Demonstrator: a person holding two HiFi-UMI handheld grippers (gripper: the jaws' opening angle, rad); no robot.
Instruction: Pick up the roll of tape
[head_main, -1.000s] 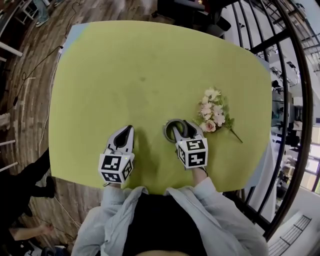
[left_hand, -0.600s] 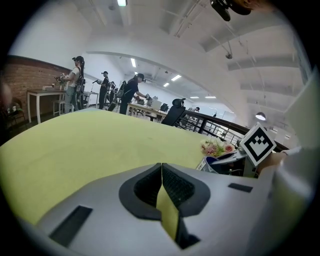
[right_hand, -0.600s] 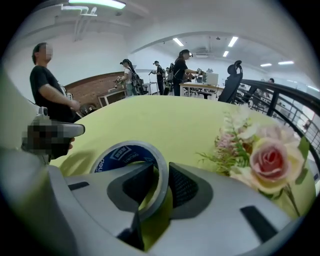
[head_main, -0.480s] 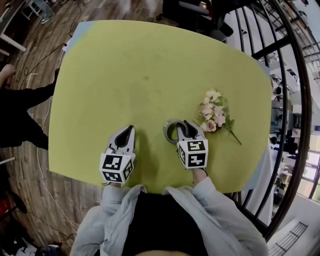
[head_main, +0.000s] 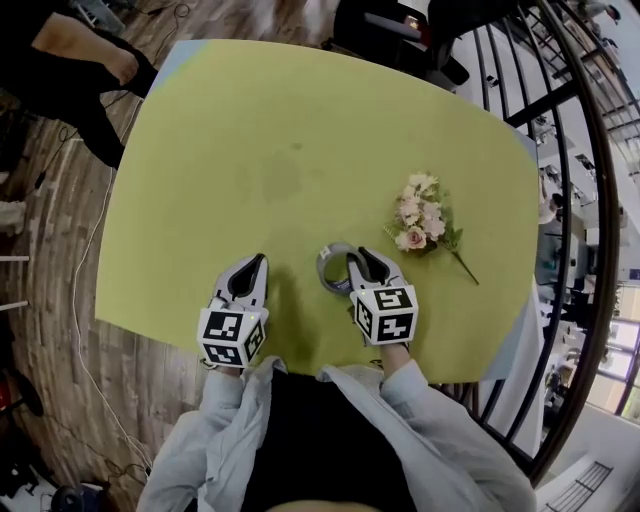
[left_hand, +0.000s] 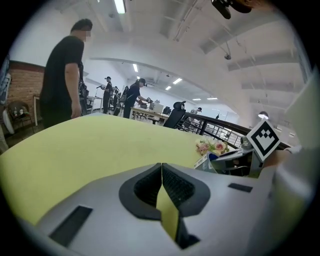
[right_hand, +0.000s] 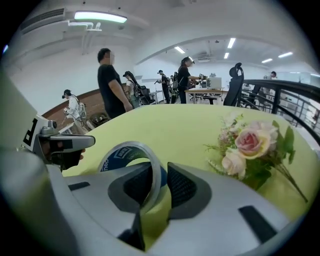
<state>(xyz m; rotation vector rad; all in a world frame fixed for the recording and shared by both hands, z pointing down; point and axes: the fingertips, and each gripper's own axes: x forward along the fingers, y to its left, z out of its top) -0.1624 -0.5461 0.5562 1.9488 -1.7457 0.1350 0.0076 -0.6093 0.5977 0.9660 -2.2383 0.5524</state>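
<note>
Nearest, at six o'clock: the front edge of the tabletop (head_main: 300, 130), close behind both tools. At the right tool (right_hand: 161, 182), narrow jaws closing on the wall of the roll of tape (right_hand: 125, 152), one jaw inside the ring and the other outside. Ring tilted up rather than lying flat, so judged gripped; underside contact with the tabletop not visible. At nine o'clock of the roll and apart from it, the left tool (left_hand: 161, 175), jaws pressed together on nothing. Likely next: a straight lift by the right hand alone. Farther, at two o'clock of the roll: a flower sprig (head_main: 420, 222), near but not touching. Beyond, toward twelve o'clock: open green surface, ample room.
</note>
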